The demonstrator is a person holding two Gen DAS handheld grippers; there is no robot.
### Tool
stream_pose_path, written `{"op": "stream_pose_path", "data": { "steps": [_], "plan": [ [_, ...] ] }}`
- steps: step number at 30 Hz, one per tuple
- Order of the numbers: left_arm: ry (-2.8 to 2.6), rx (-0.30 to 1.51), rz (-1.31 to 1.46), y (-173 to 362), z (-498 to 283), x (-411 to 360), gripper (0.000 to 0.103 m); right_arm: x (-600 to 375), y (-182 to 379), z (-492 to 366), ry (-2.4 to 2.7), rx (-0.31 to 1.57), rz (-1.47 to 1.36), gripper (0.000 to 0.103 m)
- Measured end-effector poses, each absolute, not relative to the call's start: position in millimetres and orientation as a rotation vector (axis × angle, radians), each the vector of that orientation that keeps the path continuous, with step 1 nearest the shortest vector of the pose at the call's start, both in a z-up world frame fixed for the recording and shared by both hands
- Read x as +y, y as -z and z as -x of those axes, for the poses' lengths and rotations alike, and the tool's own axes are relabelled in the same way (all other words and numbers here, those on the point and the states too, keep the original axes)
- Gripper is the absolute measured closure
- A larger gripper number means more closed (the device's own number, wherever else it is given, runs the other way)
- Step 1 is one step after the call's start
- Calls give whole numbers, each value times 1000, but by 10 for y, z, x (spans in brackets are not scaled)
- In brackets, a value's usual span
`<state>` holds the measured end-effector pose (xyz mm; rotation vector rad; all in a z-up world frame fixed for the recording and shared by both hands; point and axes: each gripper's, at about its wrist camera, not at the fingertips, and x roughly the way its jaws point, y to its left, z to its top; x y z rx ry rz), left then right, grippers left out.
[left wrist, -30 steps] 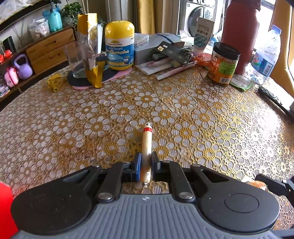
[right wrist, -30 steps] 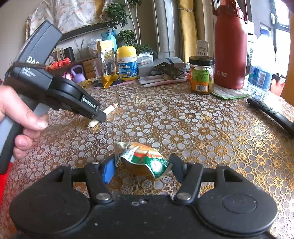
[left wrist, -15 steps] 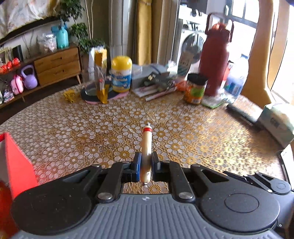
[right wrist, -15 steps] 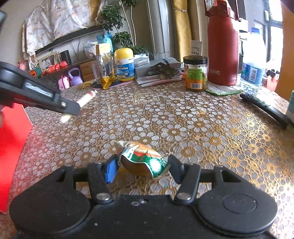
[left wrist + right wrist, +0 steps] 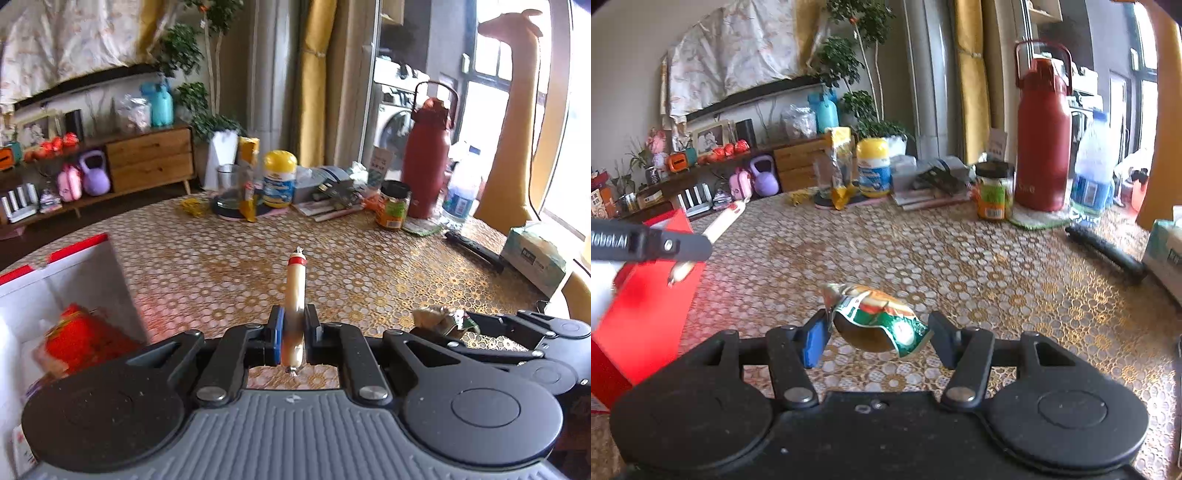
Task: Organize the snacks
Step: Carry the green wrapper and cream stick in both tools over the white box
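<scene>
The left gripper [image 5: 293, 334] was clamped on a pale sausage stick [image 5: 294, 295] with a red band near its far tip, the stick pointing forward above the table. The right gripper [image 5: 879, 334] held a crumpled green-and-orange snack packet [image 5: 877, 317] between its spread fingers, the blue pad [image 5: 812, 341] touching one end; whether the far finger touched the packet could not be told.

Below both lay a round table [image 5: 960, 266] under a gold floral lace cloth. At its left edge stood a red box [image 5: 79, 247] with a white inside, a red packet [image 5: 79, 338] lying in it; its lower part was hidden behind the gripper body. Along the far side stood a yellow-capped gummies bottle [image 5: 873, 166], a dark-lidded jar [image 5: 994, 190], a tall red flask [image 5: 1042, 136] and a water bottle [image 5: 1092, 166]. A black remote [image 5: 1106, 249] lay nearer the right edge, beside a tissue pack [image 5: 533, 254] cut off by the frame.

Behind stood a wooden sideboard [image 5: 149, 157], a purple kettlebell [image 5: 764, 181], a potted plant [image 5: 842, 62], yellow curtains [image 5: 314, 81] and a washing machine [image 5: 393, 123].

Seen from the right wrist, the left gripper's finger [image 5: 650, 243] bore partial white lettering. The bottle and jar labels were too blurred to read.
</scene>
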<state>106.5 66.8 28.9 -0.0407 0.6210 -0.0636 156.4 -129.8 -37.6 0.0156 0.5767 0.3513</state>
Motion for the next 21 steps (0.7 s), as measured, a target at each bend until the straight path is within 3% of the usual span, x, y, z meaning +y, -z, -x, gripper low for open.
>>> {"op": "stream_pose_path", "data": {
  "steps": [21],
  "plan": [
    [-147, 534, 144, -331, -174, 1583, 95, -466, -179, -1082, -588, 473, 47, 47]
  ]
}}
